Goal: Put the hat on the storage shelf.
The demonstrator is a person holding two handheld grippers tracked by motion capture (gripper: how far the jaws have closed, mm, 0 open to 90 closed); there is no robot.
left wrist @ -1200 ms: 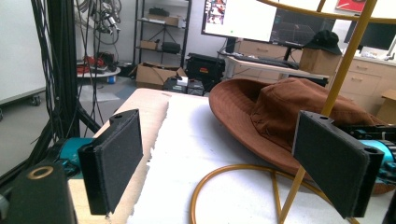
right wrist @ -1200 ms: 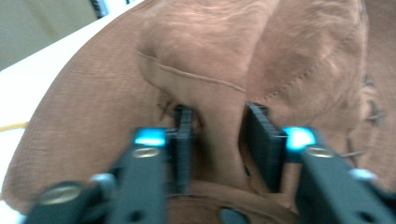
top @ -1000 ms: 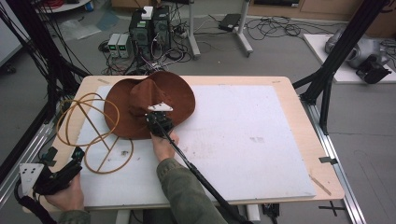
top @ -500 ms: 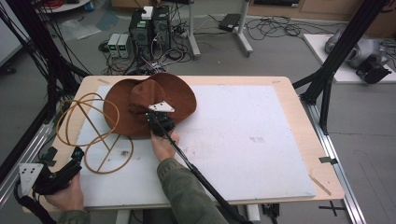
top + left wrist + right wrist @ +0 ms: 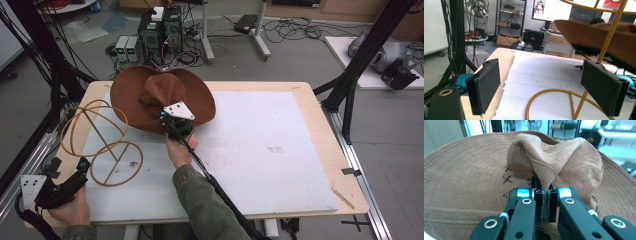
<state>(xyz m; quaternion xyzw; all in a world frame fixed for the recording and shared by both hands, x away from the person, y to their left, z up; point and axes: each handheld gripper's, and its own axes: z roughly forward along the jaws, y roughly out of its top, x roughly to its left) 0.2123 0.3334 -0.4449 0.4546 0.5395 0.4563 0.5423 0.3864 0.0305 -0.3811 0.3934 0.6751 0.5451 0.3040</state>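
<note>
At the far left of the counter [image 5: 320,150], the right claw [image 5: 545,195] is clamped tight on a fold of the brown hat [image 5: 150,97], pads nearly meeting with the suede pinched between them. From the right gripper view, that fold rises out of the crumpled crown [image 5: 564,162] straight into the jaws, and the wide stitched brim [image 5: 466,175] spreads out all around. Dark stitched marks sit on the hat just left of the jaws, crosses by the look of them, too small and half hidden to read as lettering.

From the high view, the hat is tilted up off the white sheet [image 5: 260,145], its brim lifted on the near side where the right claw [image 5: 176,116] grips it, the person's hand right behind.

Down at the near left corner, the left claw [image 5: 75,172] is spread wide and holding nothing. In the left gripper view its two black pads [image 5: 486,85] stand well apart, with the yellow wire stand [image 5: 604,50] between and beyond them, untouched. On the high view, that stand [image 5: 102,142] sits just left of the hat.
</note>
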